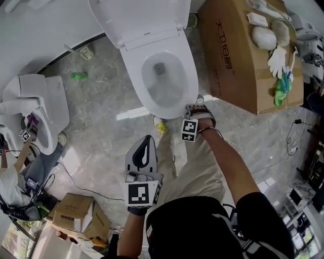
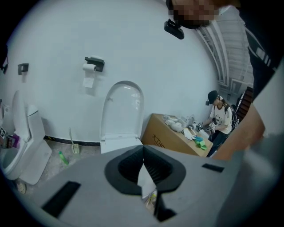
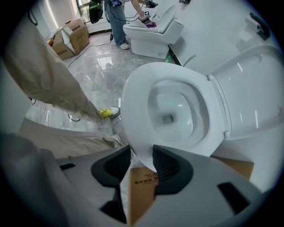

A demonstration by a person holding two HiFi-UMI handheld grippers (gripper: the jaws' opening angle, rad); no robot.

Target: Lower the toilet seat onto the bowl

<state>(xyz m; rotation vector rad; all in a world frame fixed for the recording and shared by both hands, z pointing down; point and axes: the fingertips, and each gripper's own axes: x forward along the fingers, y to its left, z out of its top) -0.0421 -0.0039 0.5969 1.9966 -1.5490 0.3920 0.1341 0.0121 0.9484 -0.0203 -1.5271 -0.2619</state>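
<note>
Toilet seat (image 1: 132,71) down over the bowl (image 1: 163,83), its front edge pinched by the right gripper (image 3: 142,162).
The lid (image 1: 144,15) stands raised behind the bowl. The right gripper's jaws clamp the seat's front rim. The left gripper (image 1: 147,144) hangs well back over the floor, jaws pressed together on nothing.

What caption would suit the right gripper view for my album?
Right gripper pinching the front rim of the white toilet seat, with the lid open behind.
</note>
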